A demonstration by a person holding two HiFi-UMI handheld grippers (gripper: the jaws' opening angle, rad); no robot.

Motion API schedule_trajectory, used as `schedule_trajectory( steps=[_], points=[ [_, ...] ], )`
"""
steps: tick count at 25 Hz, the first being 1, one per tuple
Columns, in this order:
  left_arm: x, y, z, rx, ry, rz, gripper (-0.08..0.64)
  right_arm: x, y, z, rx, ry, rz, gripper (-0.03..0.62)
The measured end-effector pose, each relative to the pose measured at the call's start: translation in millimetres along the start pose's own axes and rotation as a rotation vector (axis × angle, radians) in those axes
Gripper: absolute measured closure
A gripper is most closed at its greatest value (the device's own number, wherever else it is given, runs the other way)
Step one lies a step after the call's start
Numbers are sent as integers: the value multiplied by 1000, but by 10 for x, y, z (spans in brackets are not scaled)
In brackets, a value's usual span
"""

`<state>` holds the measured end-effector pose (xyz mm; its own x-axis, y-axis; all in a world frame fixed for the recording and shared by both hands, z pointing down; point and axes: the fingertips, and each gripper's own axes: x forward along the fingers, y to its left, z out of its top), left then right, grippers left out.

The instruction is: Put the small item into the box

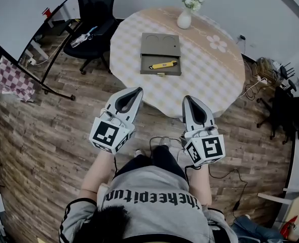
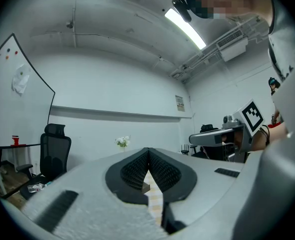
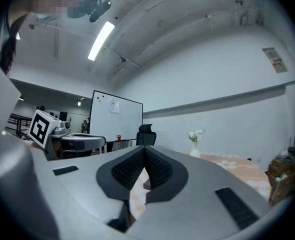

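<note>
Two grey-white moulded grippers are seen held side by side at the near edge of a round worktop (image 1: 210,70), which is draped in a pale checked cloth printed with a flower. The jaws of the left gripper (image 1: 137,90) are brought together at their tips, with nothing caught between the black ribbed pads (image 2: 135,168); only a sliver of checked cloth is glimpsed through the gap lower down. The jaws of the right gripper (image 1: 188,98) are likewise closed on nothing, their ridged black pads (image 3: 127,168) meeting at the point. A cube with square black-and-white markers is carried at the rear of each gripper. A flat, rectangular olive-grey box (image 1: 159,52) is laid near the middle of the worktop, two shallow round recesses being pressed into its far half. The small yellow-and-black elongated item (image 1: 163,65) is found lying slightly askew on the near half of the box, well apart from both grippers. A rounded white vase (image 1: 184,19) of white flowers is stood beyond the box.
</note>
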<state>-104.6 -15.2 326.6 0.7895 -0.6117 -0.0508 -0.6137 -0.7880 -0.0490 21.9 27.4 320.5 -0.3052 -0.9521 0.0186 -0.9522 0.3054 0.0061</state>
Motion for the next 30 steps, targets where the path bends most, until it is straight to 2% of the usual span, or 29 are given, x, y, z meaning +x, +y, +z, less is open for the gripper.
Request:
schedule_trajectory(
  steps=[21,30],
  points=[
    [-211,69,83,-7,-39,-30,545,-41,255,13,-16,-2,-25,586],
    [-216,44,100,-37,-53,-54,545,-49,290,24,-22,2,-23,586]
  ],
)
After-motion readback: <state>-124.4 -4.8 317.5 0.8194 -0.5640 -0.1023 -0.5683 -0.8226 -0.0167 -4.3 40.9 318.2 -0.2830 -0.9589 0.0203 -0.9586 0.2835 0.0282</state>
